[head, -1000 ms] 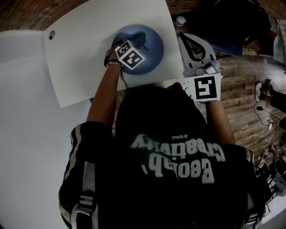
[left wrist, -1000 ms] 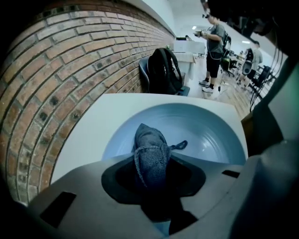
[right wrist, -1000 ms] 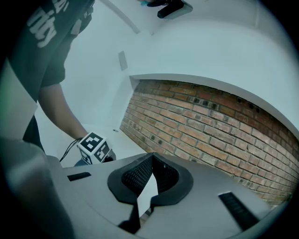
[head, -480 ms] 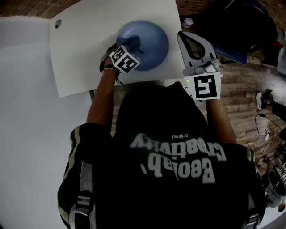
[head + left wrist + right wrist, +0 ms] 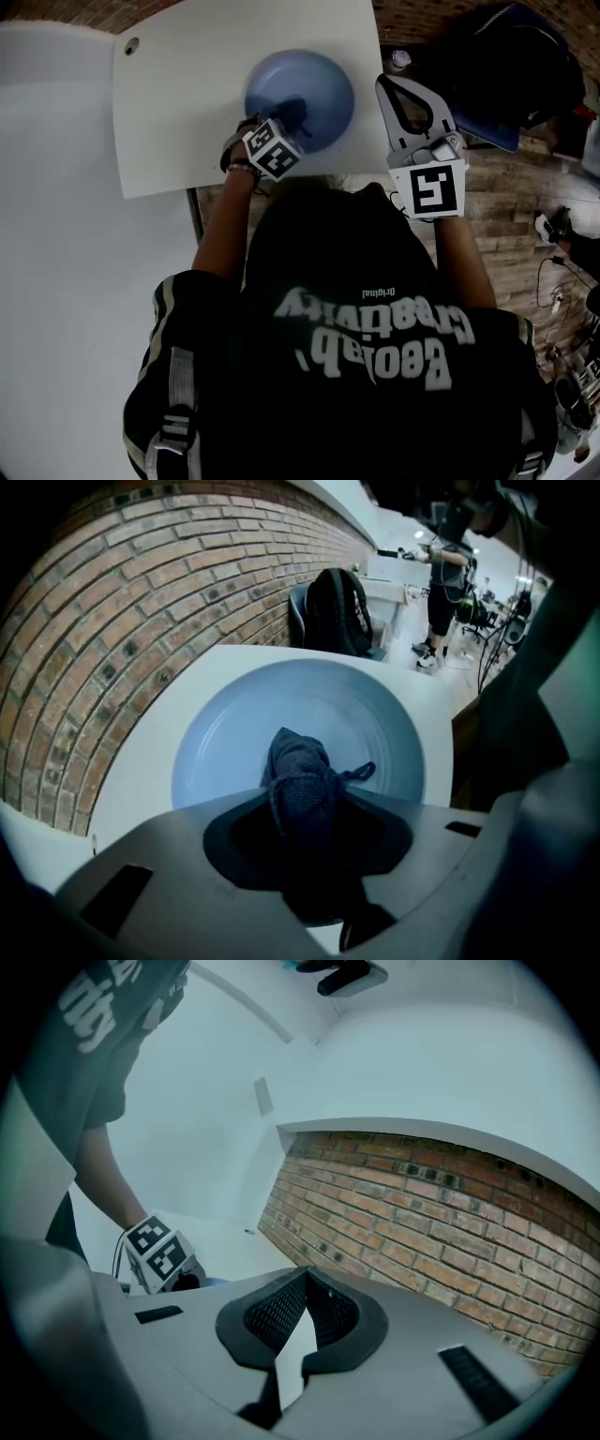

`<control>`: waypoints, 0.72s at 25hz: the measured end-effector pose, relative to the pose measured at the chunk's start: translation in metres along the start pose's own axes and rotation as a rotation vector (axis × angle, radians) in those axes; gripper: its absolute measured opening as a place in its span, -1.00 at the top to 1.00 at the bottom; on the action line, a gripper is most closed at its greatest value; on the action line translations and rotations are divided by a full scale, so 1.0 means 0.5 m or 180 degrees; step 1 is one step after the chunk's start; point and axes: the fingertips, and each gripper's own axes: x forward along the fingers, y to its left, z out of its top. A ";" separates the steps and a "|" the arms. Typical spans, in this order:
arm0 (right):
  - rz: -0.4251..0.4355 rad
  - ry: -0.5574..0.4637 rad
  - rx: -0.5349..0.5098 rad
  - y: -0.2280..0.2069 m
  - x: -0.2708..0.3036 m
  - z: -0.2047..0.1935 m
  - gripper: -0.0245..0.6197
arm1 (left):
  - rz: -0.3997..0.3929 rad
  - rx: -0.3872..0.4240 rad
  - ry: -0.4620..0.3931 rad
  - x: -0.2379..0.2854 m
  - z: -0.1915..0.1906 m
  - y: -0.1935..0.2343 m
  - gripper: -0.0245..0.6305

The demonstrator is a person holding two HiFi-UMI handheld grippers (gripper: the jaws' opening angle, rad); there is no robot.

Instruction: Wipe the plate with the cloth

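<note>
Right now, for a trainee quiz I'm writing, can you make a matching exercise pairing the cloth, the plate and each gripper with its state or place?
1. cloth
2. plate
3. left gripper
4. right gripper

A. shut on nothing, at the table edge
B. light blue, on the white table
C. dark, bunched, over the plate
D. clamped on the cloth

Pairs: 1-C, 2-B, 3-D, 4-A

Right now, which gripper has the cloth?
The left gripper: its jaws are shut on the dark cloth over the blue plate. The right gripper is shut on nothing, off to the plate's side.
</note>
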 end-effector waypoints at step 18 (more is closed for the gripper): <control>-0.0150 0.0135 0.0031 -0.025 -0.027 -0.024 0.94 | -0.0092 0.0290 -0.0172 0.036 0.111 -0.027 0.52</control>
